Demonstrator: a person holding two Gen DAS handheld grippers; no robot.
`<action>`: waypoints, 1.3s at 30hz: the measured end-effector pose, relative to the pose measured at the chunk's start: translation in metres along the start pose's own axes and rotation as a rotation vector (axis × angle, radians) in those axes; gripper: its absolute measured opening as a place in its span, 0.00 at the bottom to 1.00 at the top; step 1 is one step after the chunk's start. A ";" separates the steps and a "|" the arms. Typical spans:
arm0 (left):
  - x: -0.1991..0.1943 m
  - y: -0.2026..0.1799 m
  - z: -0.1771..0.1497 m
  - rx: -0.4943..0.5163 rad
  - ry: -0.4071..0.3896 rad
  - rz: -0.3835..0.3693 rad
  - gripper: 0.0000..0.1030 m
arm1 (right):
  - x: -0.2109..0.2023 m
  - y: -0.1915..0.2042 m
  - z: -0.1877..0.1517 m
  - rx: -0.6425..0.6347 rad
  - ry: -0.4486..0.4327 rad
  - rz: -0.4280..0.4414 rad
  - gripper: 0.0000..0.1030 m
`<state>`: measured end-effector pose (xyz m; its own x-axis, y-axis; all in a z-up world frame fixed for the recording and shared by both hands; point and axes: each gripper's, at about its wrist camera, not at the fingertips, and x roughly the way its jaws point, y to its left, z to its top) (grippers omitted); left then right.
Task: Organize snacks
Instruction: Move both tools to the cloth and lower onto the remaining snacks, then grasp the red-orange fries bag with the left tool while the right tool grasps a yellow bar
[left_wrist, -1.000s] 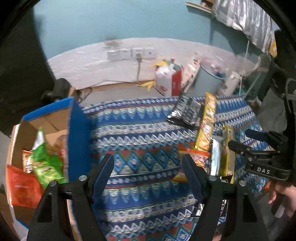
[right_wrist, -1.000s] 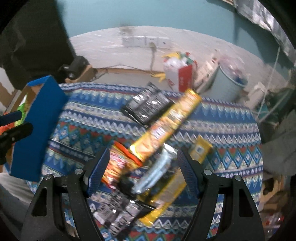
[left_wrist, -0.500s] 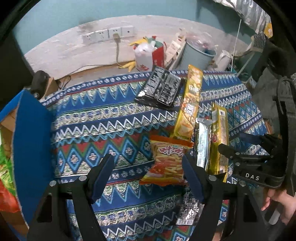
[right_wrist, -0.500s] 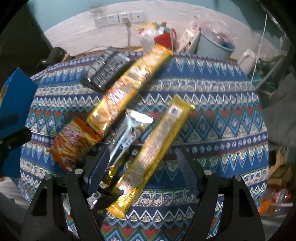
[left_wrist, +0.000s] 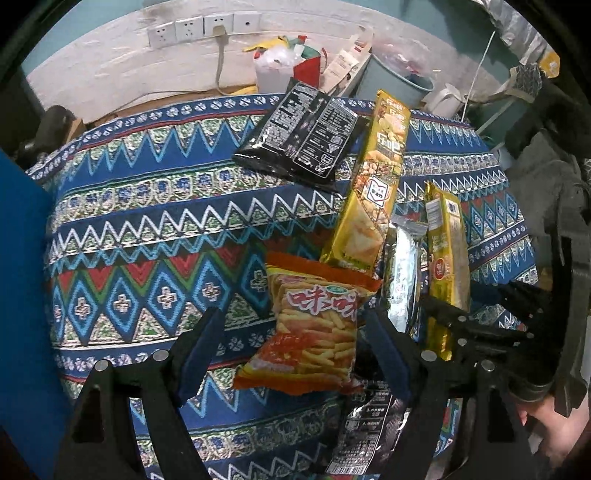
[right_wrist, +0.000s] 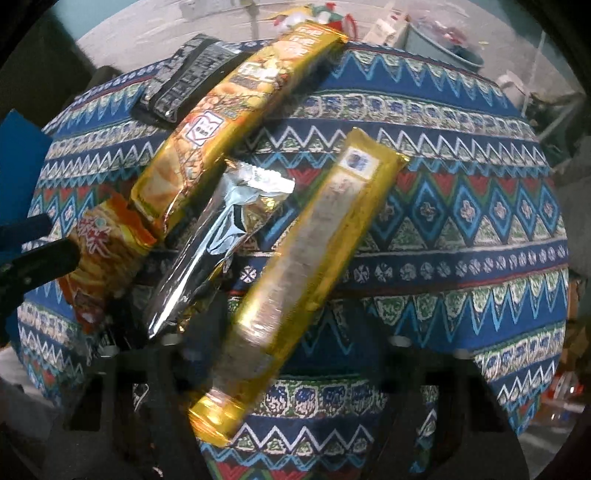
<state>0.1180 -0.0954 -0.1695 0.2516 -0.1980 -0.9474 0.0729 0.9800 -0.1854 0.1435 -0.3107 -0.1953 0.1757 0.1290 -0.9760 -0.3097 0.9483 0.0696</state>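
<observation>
Several snacks spread over patterned cloth (left_wrist: 155, 236) in left wrist view. Left gripper (left_wrist: 295, 350) held low over near edge, jaws wide apart, nothing between pads but orange fries bag (left_wrist: 314, 332) lying on cloth just ahead, lower corner reaching between blue fingers (left_wrist: 199, 350). Black pack (left_wrist: 303, 140) lying flat at far side, printed back up. Long yellow pack (left_wrist: 373, 192) running from beside black pack down to top edge of fries bag, overlapping it slightly. Silver pack (left_wrist: 402, 273) just right of long yellow pack, then gold bar (left_wrist: 445, 258) right of silver pack, both pointing away from camera. Another dark pack (left_wrist: 365, 435) partly hidden under right finger at near edge. Blue box wall (left_wrist: 22, 295) at left border, touching cloth edge. Right gripper (left_wrist: 487, 314) entering from right, black, over near end of gold bar; hand (left_wrist: 554, 432) on its handle at lower right. Sockets (left_wrist: 203, 26), white bag and grey bin (left_wrist: 399, 77) beyond table. Over in right wrist view, blurred by motion: right gripper (right_wrist: 284, 354) low over cloth (right_wrist: 461, 229), jaws spread wide, gold bar (right_wrist: 306, 273) lying slantwise between them, not pinched. Silver pack (right_wrist: 218, 243) just left of bar, long yellow pack (right_wrist: 229, 110) further left and beyond, black pack (right_wrist: 188, 77) at far left corner, fries bag (right_wrist: 103, 254) at left edge beside dark tip of left gripper (right_wrist: 33, 258).
</observation>
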 end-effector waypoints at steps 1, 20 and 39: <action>0.002 -0.001 0.001 0.003 0.003 0.002 0.78 | 0.000 -0.001 0.000 -0.019 -0.002 -0.017 0.44; 0.048 -0.031 0.000 0.147 0.037 0.061 0.53 | 0.011 -0.047 0.016 0.065 -0.068 -0.057 0.37; -0.015 -0.010 -0.014 0.165 -0.070 0.121 0.43 | -0.050 -0.024 0.002 0.032 -0.149 -0.042 0.29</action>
<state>0.0995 -0.1014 -0.1573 0.3340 -0.0859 -0.9387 0.1938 0.9808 -0.0208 0.1444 -0.3394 -0.1476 0.3255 0.1284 -0.9368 -0.2692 0.9623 0.0383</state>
